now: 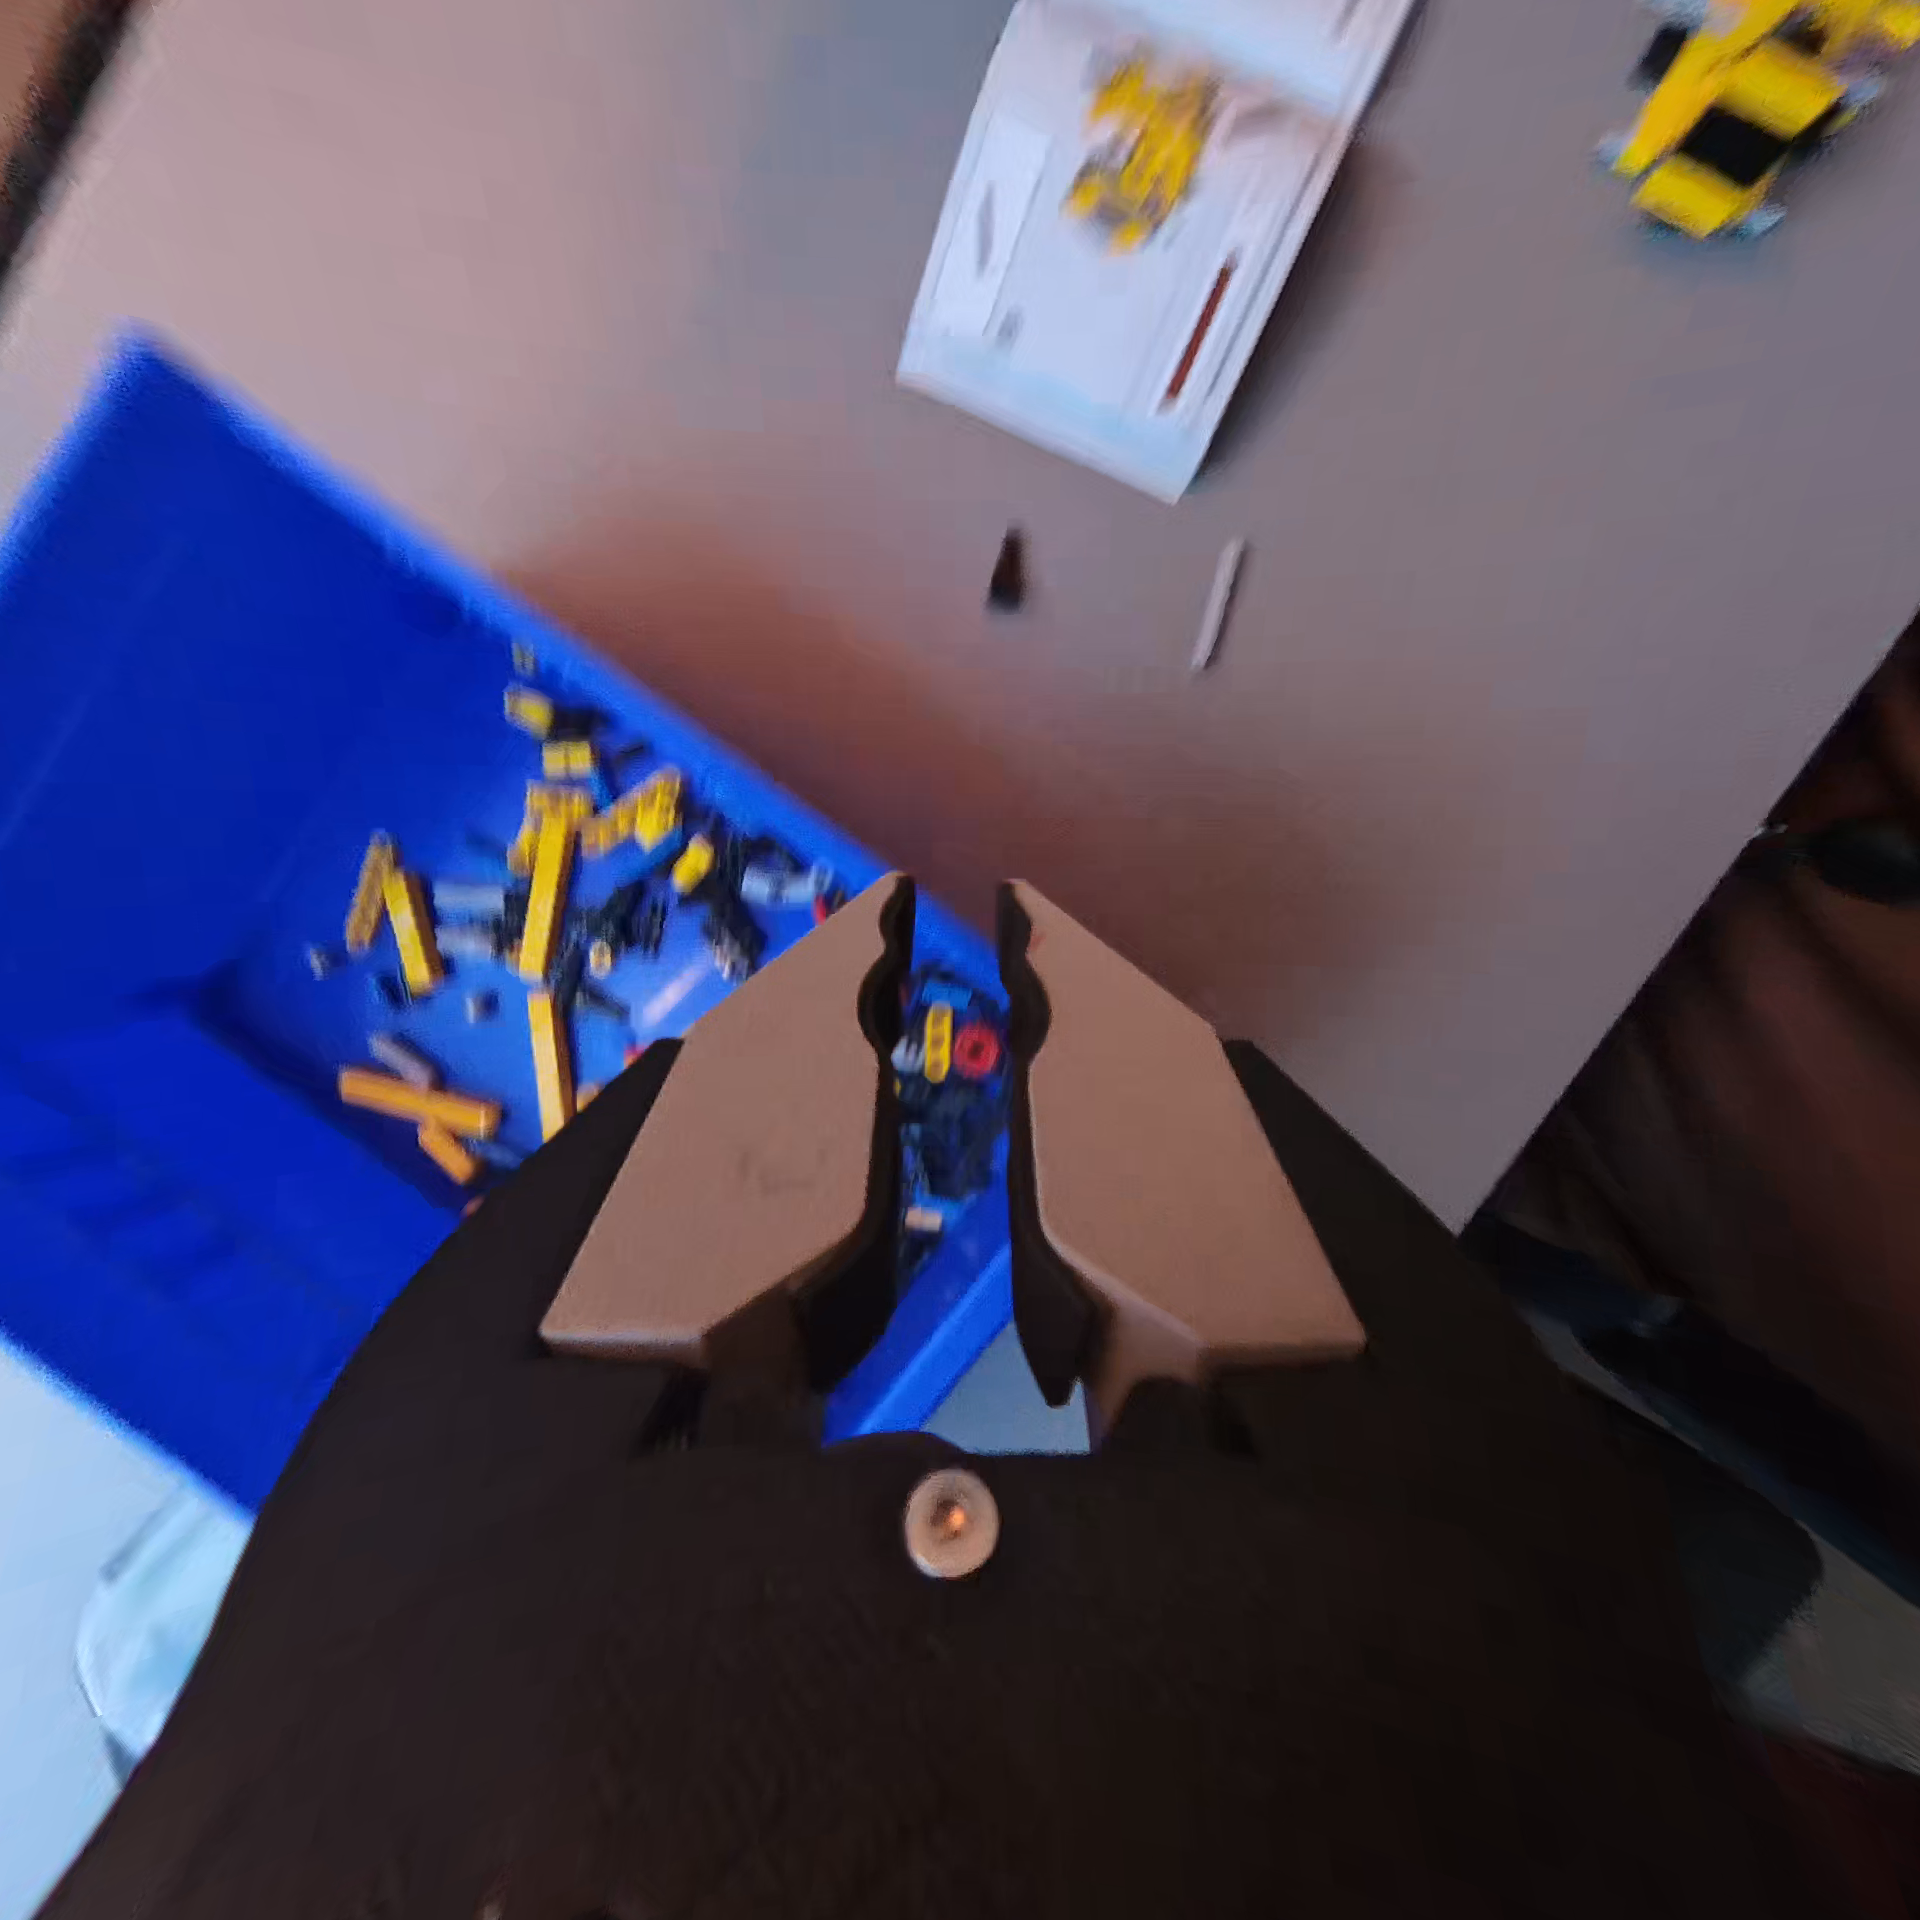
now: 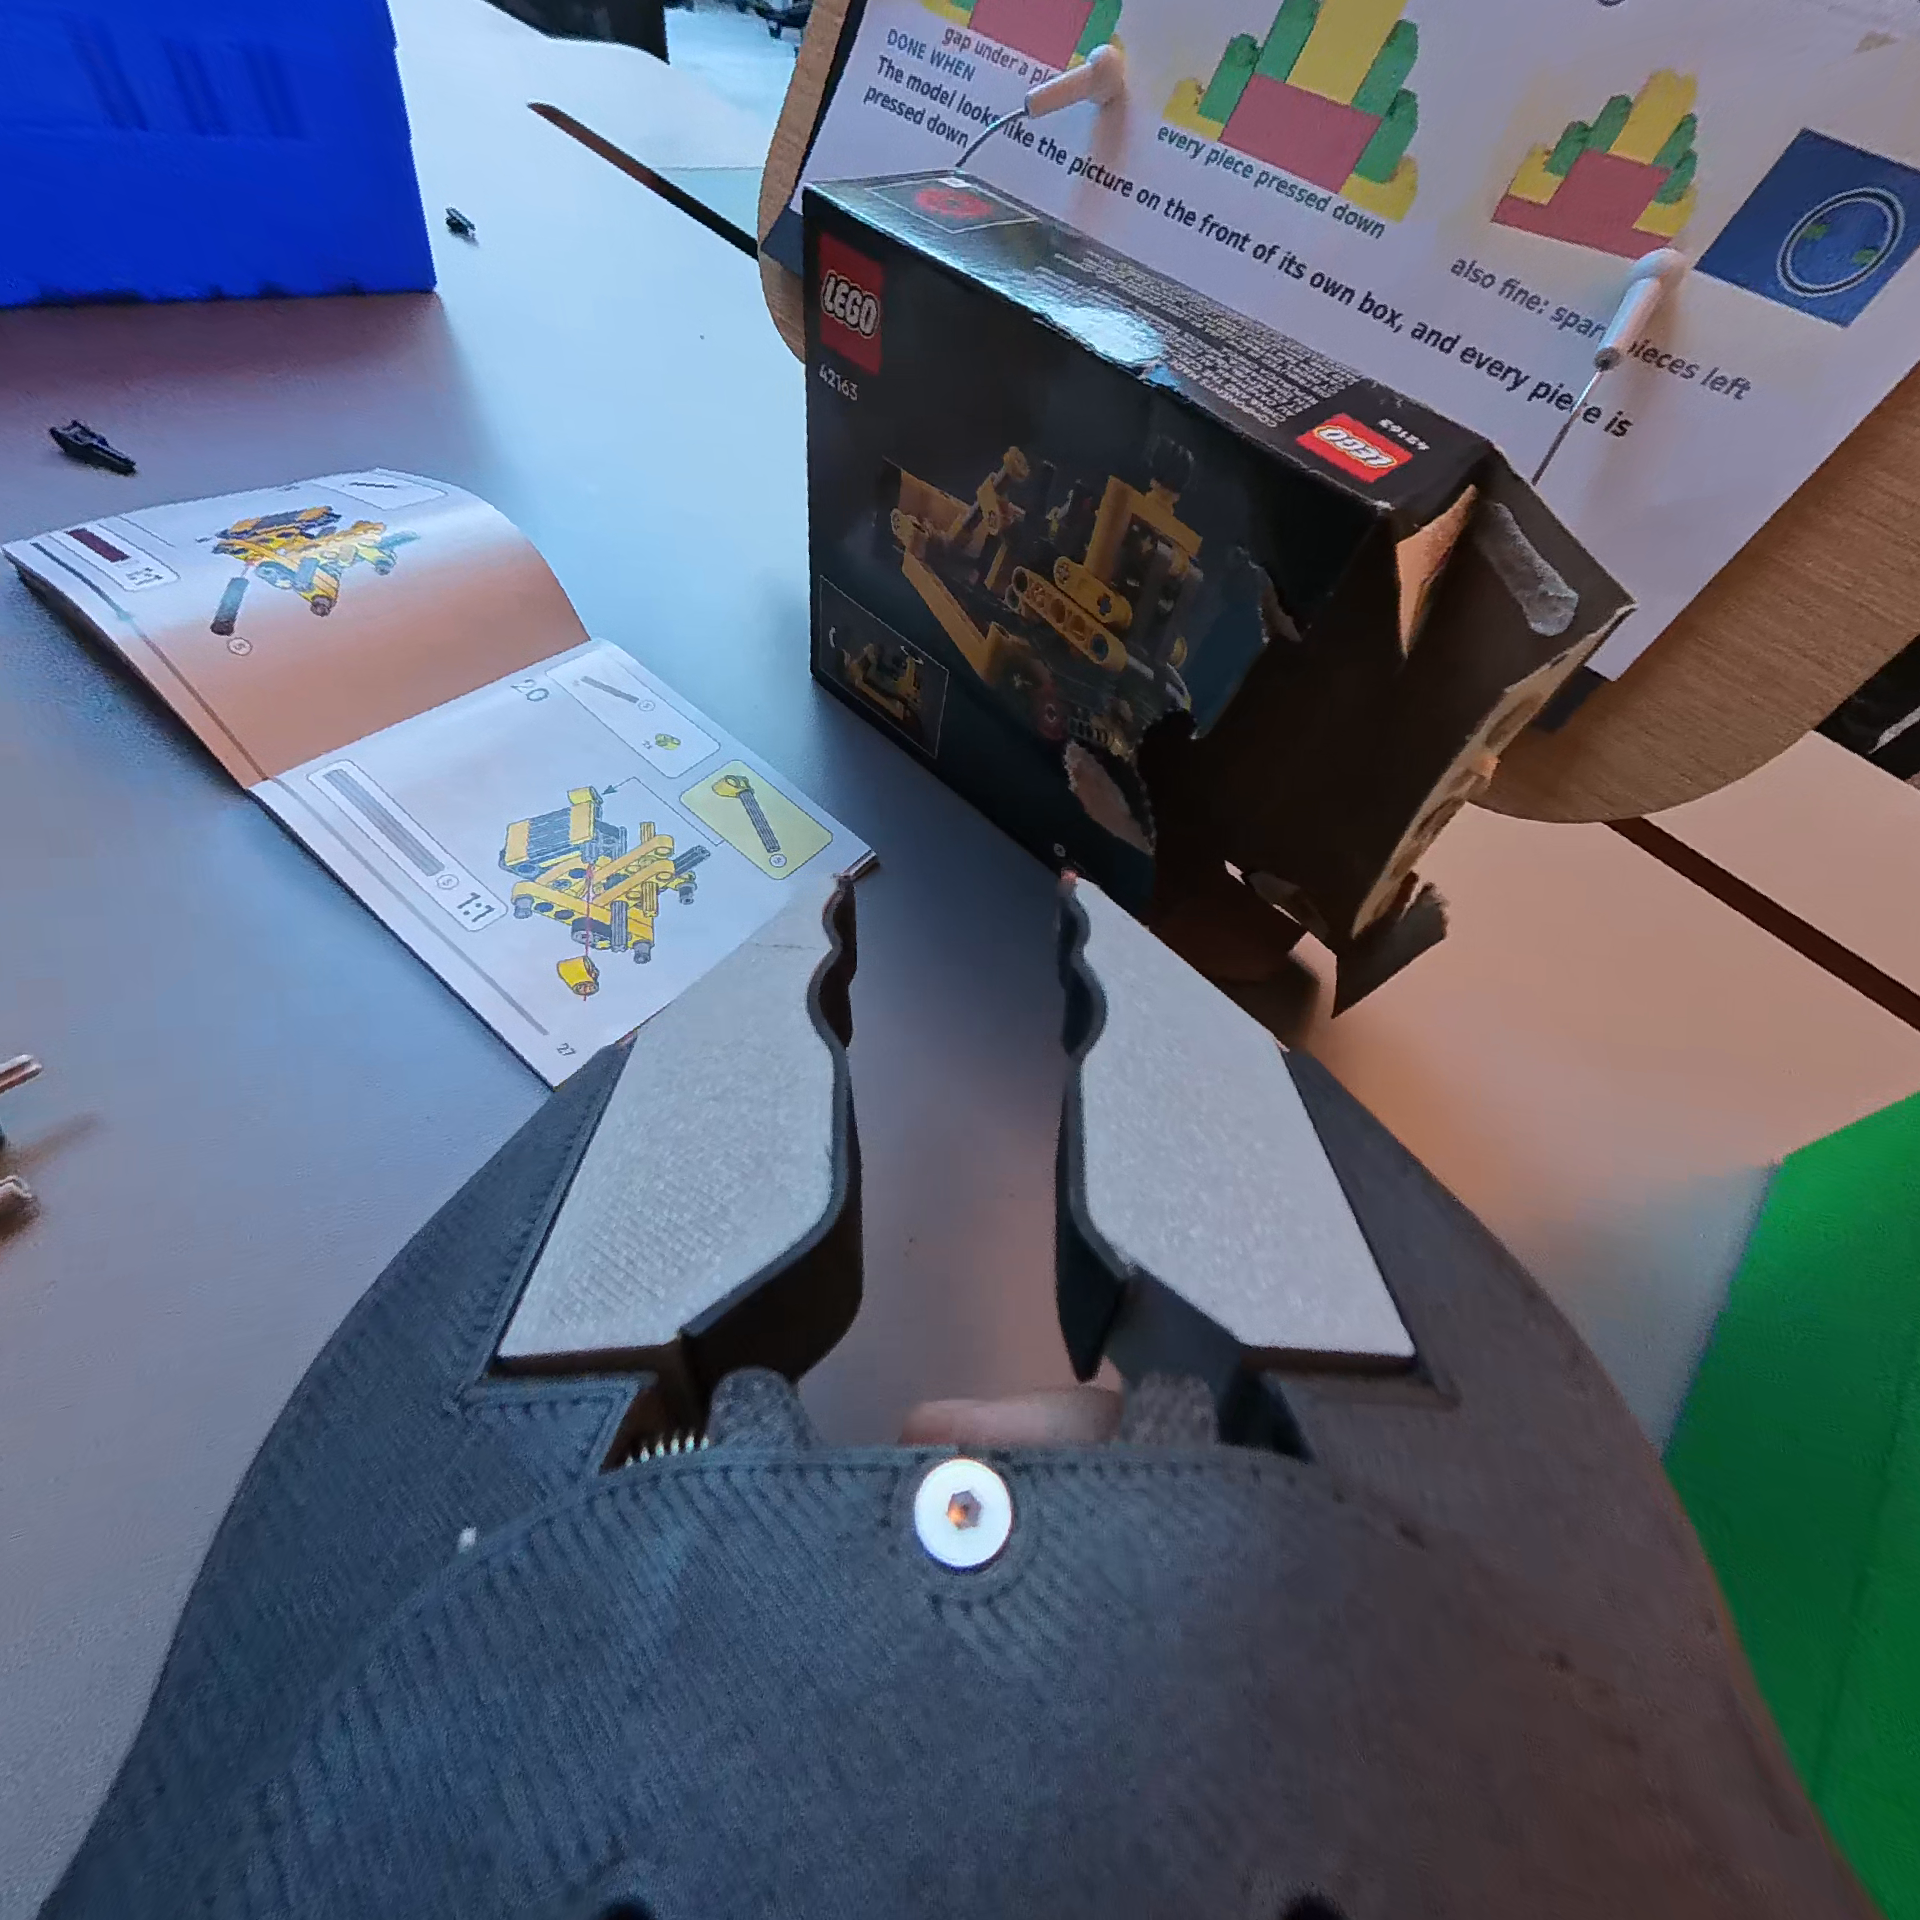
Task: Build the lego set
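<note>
The left wrist view is motion-blurred. My left gripper (image 1: pixel 956 894) hovers above the near right corner of a blue bin (image 1: pixel 208 623) that holds several loose yellow, black and grey Lego pieces (image 1: pixel 540 914). Its jaws stand a narrow gap apart with nothing between them. A partly built yellow and black model (image 1: pixel 1735 114) stands on the table at the far right. My right gripper (image 2: pixel 956 888) is open and empty, low over the grey table, between the open instruction booklet (image 2: pixel 468 748) and the upright Lego box (image 2: pixel 1091 540). The booklet also shows in the left wrist view (image 1: pixel 1122 239).
A small black piece (image 1: pixel 1006 571) and a grey axle (image 1: pixel 1218 603) lie on the table below the booklet. Small black pieces (image 2: pixel 91 447) lie beyond the booklet. A wooden board with a printed sheet (image 2: pixel 1455 208) stands behind the box. A green object (image 2: pixel 1818 1403) is at right. The table edge (image 1: pixel 1662 956) runs at right. Spacing between my two grippers at the tips: around 45 cm.
</note>
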`<state>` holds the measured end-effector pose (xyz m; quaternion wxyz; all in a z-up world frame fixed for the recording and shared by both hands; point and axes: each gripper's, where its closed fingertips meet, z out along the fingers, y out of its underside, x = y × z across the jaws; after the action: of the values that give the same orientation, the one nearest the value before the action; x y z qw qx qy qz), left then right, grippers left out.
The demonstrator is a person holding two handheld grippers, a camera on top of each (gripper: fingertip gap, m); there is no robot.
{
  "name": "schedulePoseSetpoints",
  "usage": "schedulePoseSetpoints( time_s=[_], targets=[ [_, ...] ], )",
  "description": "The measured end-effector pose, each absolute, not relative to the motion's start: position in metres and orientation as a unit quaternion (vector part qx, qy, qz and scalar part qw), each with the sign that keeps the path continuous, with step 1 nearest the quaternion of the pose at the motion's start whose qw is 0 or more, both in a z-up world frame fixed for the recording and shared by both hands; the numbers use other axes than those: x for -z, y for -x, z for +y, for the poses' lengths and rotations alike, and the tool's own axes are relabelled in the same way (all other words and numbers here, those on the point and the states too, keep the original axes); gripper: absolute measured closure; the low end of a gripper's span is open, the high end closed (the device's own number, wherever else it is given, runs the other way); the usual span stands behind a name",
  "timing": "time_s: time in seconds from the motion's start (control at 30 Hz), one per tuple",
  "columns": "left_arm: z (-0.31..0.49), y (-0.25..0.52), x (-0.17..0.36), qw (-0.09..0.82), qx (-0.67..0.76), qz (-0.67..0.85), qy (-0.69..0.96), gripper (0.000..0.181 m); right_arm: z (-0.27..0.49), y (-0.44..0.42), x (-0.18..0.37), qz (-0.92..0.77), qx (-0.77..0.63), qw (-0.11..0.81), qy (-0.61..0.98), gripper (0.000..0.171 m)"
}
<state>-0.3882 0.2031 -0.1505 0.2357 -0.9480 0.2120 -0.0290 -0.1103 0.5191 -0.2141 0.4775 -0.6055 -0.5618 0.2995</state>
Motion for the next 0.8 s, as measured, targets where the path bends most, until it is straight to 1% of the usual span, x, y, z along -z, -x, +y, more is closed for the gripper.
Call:
schedulePoseSetpoints(
  time_s=[0.07,0.13,0.2,0.27,0.33,0.43,0.47,0.53,0.57,0.6,0.63,0.7,0.77,0.8],
  targets=[
    [0.191,0.421,0.175,0.189,0.038,0.170,0.966,0.169,0.521,0.110,0.215,-0.559,-0.296,0.478,0.610,0.136],
    [0.180,0.435,0.204,0.144,0.067,0.155,0.975,0.177,0.524,0.109,0.215,-0.554,-0.293,0.479,0.614,0.135],
    [0.173,0.443,0.226,0.113,0.083,0.155,0.978,0.175,0.527,0.109,0.215,-0.549,-0.289,0.481,0.619,0.135],
    [0.172,0.462,0.240,0.099,0.053,0.152,0.982,0.172,0.529,0.108,0.216,-0.545,-0.285,0.483,0.624,0.135],
    [0.175,0.478,0.247,0.089,0.034,0.131,0.987,0.168,0.532,0.107,0.216,-0.542,-0.280,0.485,0.627,0.135],
    [0.177,0.474,0.255,0.082,0.066,0.116,0.988,0.167,0.533,0.107,0.217,-0.541,-0.275,0.486,0.629,0.135],
    [0.179,0.473,0.256,0.085,0.067,0.116,0.987,0.176,0.533,0.107,0.217,-0.542,-0.274,0.486,0.629,0.135],
    [0.178,0.472,0.259,0.072,0.067,0.111,0.989,0.175,0.532,0.107,0.217,-0.543,-0.273,0.486,0.628,0.136],
    [0.176,0.473,0.261,0.062,0.063,0.108,0.990,0.172,0.532,0.107,0.217,-0.544,-0.273,0.486,0.628,0.136],
    [0.176,0.470,0.261,0.061,0.071,0.104,0.990,0.173,0.532,0.107,0.217,-0.544,-0.274,0.486,0.627,0.136],
    [0.174,0.467,0.261,0.056,0.078,0.099,0.990,0.165,0.531,0.107,0.217,-0.545,-0.275,0.486,0.625,0.136],
    [0.175,0.467,0.262,0.055,0.071,0.096,0.991,0.164,0.530,0.107,0.217,-0.548,-0.276,0.485,0.623,0.136],
    [0.177,0.466,0.263,0.056,0.073,0.090,0.992,0.165,0.529,0.108,0.217,-0.550,-0.277,0.484,0.622,0.136],
    [0.177,0.465,0.262,0.056,0.077,0.087,0.992,0.171,0.529,0.108,0.217,-0.551,-0.277,0.483,0.622,0.136]
  ],
)
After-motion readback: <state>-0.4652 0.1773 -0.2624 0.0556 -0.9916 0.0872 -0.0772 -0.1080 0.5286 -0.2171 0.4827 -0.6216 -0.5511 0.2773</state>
